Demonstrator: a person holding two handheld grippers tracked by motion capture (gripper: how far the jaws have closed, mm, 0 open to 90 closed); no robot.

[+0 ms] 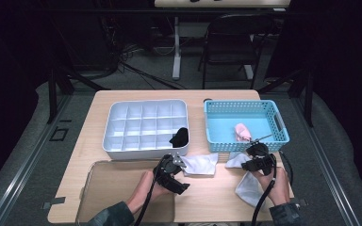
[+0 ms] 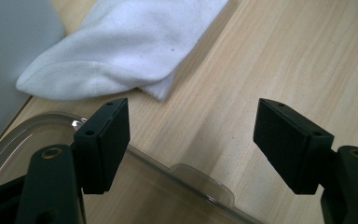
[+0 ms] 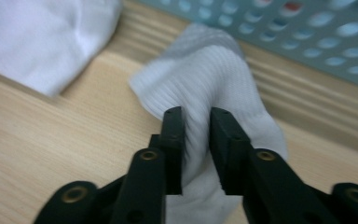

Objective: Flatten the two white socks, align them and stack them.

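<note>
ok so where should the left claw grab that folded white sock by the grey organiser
Take the folded sock by its near open edge, the loose layered corner pointing toward the left claw. Come in low along the table from the tray side. The sock lies flat, so one pad probably has to slide under that edge; the rounded fold at the far side gives nothing to pinch.

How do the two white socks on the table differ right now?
The right hand-held gripper pinches the ribbed sock beside the blue basket, bunching it. The smooth sock lies flat and untouched ahead of the open left hand-held gripper. Both are white and rest on the wooden table.
</note>
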